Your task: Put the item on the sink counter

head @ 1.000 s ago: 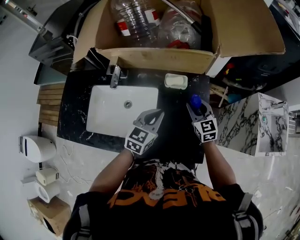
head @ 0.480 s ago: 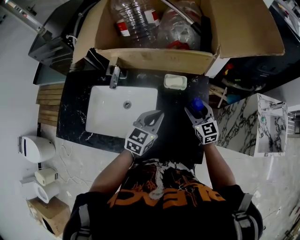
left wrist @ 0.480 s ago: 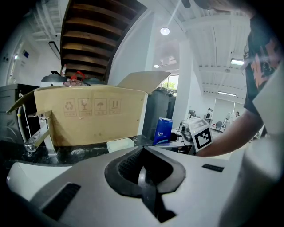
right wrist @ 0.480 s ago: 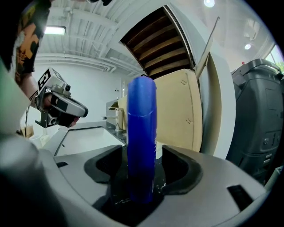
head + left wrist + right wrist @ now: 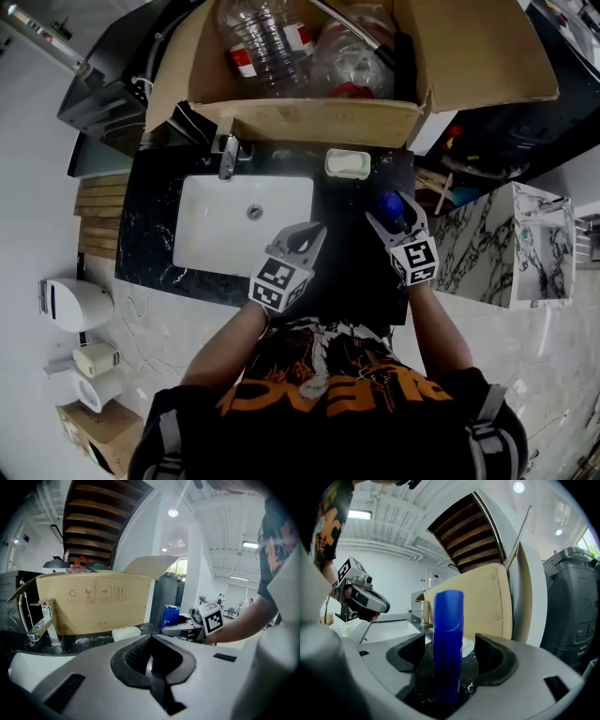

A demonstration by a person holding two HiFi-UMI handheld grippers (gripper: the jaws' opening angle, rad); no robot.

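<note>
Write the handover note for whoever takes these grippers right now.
Left claw: shut, empty, held by the right edge of the white basin.
Right claw: open, with a gap between each jaw and the blue bottle.
Blue bottle: upright on the black sink counter, right of the basin, nearer the person than the soap dish.
Done: the bottle looks set down and released.
Left: draw the right claw back without tipping it.
</note>
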